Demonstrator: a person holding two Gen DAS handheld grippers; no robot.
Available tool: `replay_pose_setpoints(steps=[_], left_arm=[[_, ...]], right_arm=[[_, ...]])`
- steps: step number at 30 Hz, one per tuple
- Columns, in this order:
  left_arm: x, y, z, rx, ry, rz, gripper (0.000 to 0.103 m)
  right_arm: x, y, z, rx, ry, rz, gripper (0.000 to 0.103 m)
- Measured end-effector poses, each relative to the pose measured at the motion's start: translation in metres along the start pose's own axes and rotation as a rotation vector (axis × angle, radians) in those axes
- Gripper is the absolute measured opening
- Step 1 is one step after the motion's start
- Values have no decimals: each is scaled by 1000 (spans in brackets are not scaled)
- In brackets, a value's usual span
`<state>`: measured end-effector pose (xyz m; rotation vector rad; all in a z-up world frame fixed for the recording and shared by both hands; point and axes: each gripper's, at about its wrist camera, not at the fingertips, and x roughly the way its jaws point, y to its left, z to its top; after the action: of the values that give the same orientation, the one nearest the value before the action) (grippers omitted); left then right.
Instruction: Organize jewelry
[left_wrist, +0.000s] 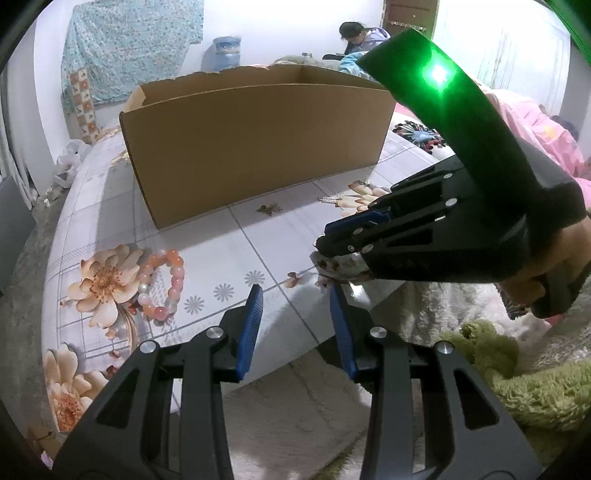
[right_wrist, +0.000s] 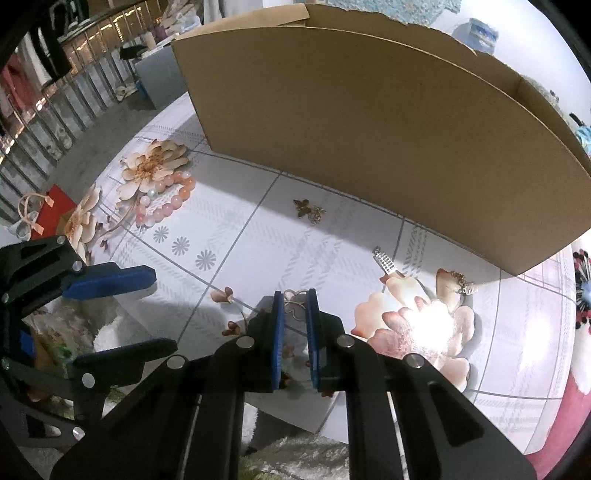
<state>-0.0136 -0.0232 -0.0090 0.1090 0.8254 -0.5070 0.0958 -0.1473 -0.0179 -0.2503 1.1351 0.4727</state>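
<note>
A floral-print tablecloth with grey grid lines covers the table; a tall open cardboard box stands at 12 o'clock, torn along its rim. Pink-and-orange bead bracelet lies on a printed flower at 9 o'clock in the left wrist view, apart from the box. A gold butterfly piece sits just in front of the box wall; a silver bar earring and a second, similar one lie at 2 o'clock in the right wrist view, near a bright glare patch. Left gripper hangs over the near table edge w/ jaws apart, nothing btwn them. Right gripper, jaws nearly together, stands around a thin heart-shaped wire piece on the cloth; whether the pads actually pinch it can't be told. Shaggy white and green rugs lie below the table. Beyond the box a seated person bends forward, by a blue water jug and a patterned cloth hung on the white wall.
</note>
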Motion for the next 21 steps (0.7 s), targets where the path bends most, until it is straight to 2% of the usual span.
replay_pose_setpoints(steps=[21], left_arm=[[2, 6, -2, -13, -1, 14, 36]], right_arm=[[-5, -9, 1, 40, -12, 47, 12]])
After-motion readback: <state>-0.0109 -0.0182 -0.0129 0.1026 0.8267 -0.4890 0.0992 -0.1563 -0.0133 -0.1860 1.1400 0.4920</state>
